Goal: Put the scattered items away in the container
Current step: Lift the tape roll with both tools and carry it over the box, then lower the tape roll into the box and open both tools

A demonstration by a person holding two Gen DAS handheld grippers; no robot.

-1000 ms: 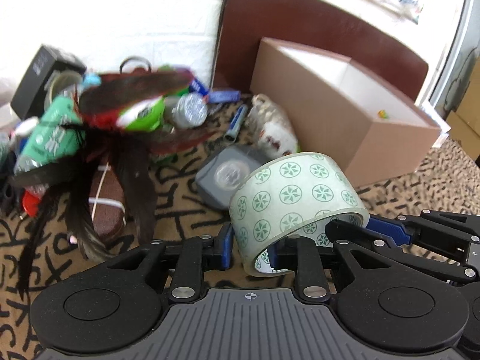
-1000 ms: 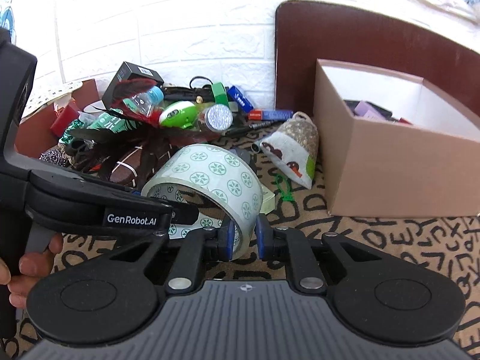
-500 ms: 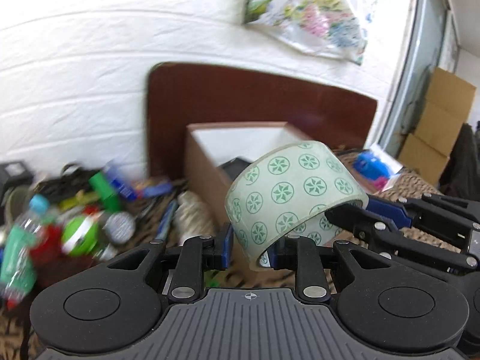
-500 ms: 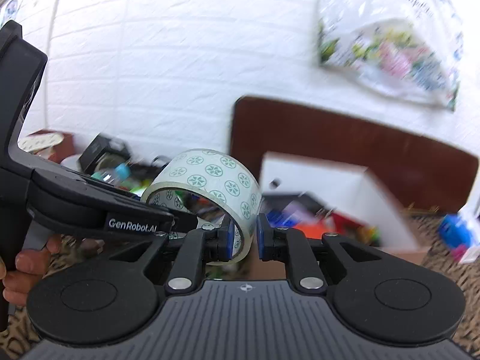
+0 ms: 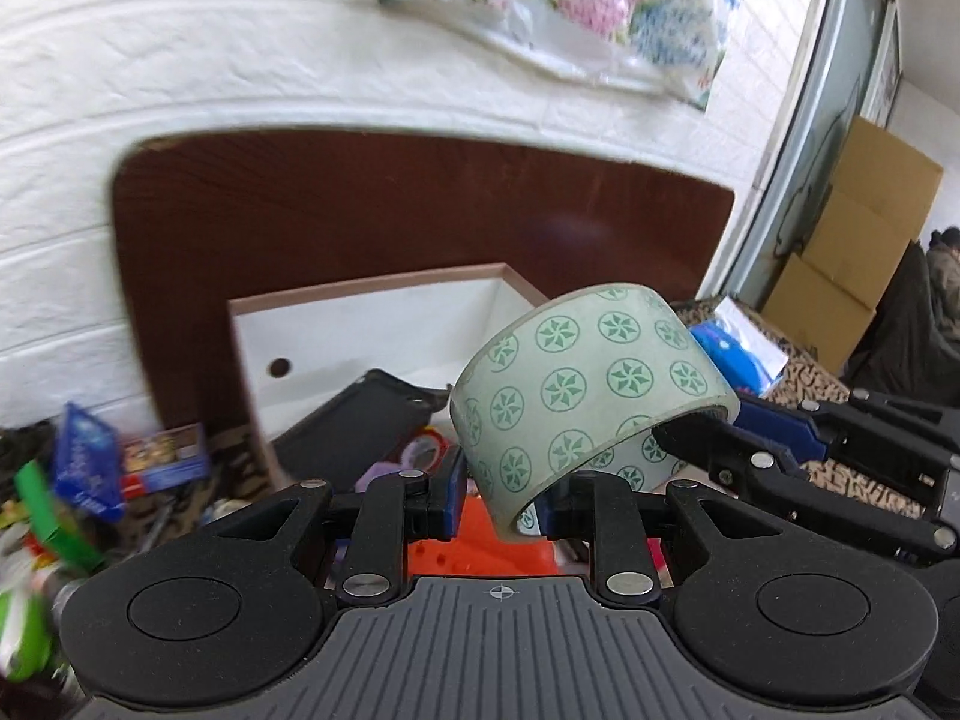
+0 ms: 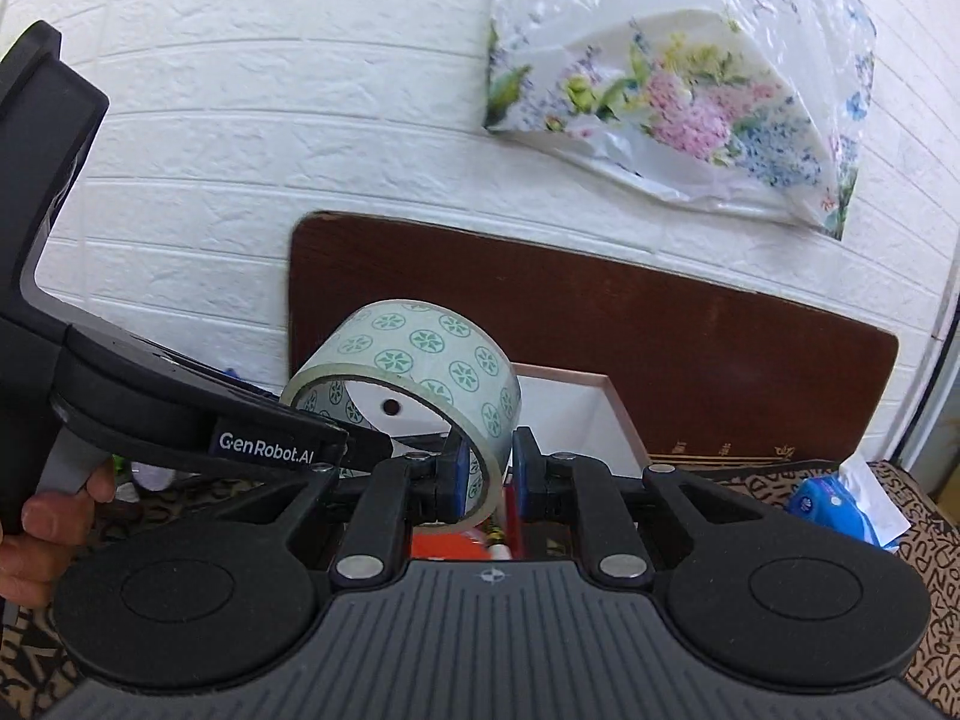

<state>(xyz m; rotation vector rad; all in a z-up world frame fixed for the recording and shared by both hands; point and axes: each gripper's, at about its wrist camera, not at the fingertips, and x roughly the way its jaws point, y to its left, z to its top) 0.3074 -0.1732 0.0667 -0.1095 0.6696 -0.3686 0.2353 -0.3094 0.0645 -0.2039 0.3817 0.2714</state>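
A roll of pale tape with green pinwheel marks (image 5: 591,387) is held in the air by both grippers. My left gripper (image 5: 498,495) is shut on the roll's near wall. My right gripper (image 6: 487,471) is shut on the opposite wall of the same roll (image 6: 420,354); its black fingers (image 5: 750,456) show in the left wrist view. The roll hangs just in front of and above the open cardboard box (image 5: 384,324), which holds a black case (image 5: 354,420), an orange item (image 5: 480,540) and other things. The box also shows in the right wrist view (image 6: 576,414).
A dark brown board (image 5: 360,222) leans on the white brick wall behind the box. Scattered items (image 5: 90,468) lie left of the box on the patterned cloth. A floral plastic bag (image 6: 690,78) hangs on the wall. A blue packet (image 6: 834,504) lies to the right.
Both grippers have lifted the tape roll off the cloth and carried it right, toward the box. The box interior is now straight ahead and the scattered pile has slid off to the left.
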